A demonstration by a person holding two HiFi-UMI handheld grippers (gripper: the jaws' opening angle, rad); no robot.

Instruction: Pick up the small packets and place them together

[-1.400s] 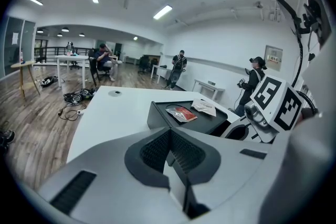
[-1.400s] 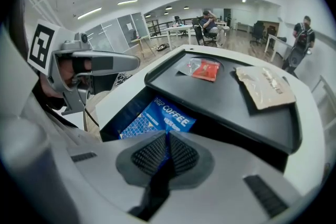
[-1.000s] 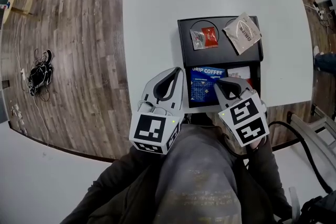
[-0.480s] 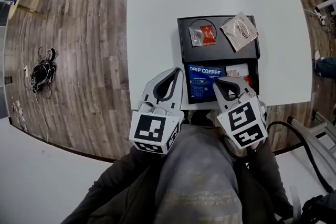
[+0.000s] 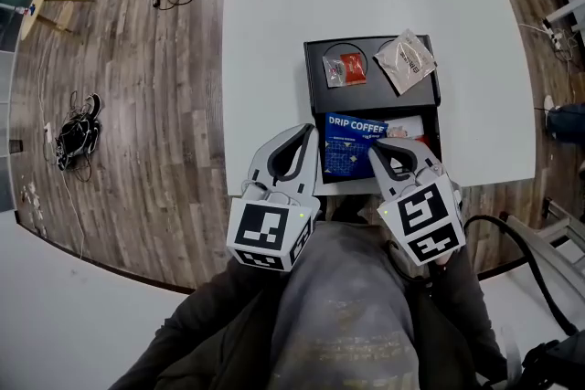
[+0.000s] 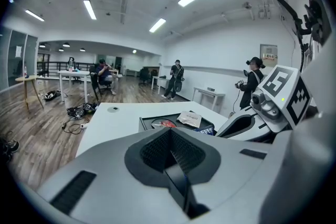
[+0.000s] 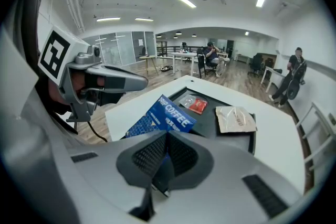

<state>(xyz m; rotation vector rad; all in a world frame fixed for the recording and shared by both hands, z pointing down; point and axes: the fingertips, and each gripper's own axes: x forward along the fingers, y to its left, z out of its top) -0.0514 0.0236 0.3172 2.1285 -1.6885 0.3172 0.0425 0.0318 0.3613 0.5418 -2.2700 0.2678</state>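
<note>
my right tongs (image 7: 167, 135) are clenched on the near edge of the blue foil "drip coffee" packet (image 7: 166, 117), and they have just nipped a shade tighter on it. a second ago that packet lay flat in the near compartment of the black plastic tray (image 5: 311, 96). now its far end tips up over the tray, so i take it that the lift has begun. in the head view it sits between my two tongs, with the right pair (image 5: 376, 148) at its right edge.

my left tongs (image 6: 169, 131) are closed on nothing and hang just left of the tray, over the white table (image 5: 265, 41). they are doing no work at this point.

the other two packets have not moved. the small red and clear sachet (image 5: 345, 68) and the beige paper sachet (image 5: 405, 61) lie side by side in the far compartment, well apart from the blue one.

so the first pick looks secured, but nothing is gathered yet. the grip is only on an edge, and the packet may swing or slip as i carry it to the far pair.
</note>
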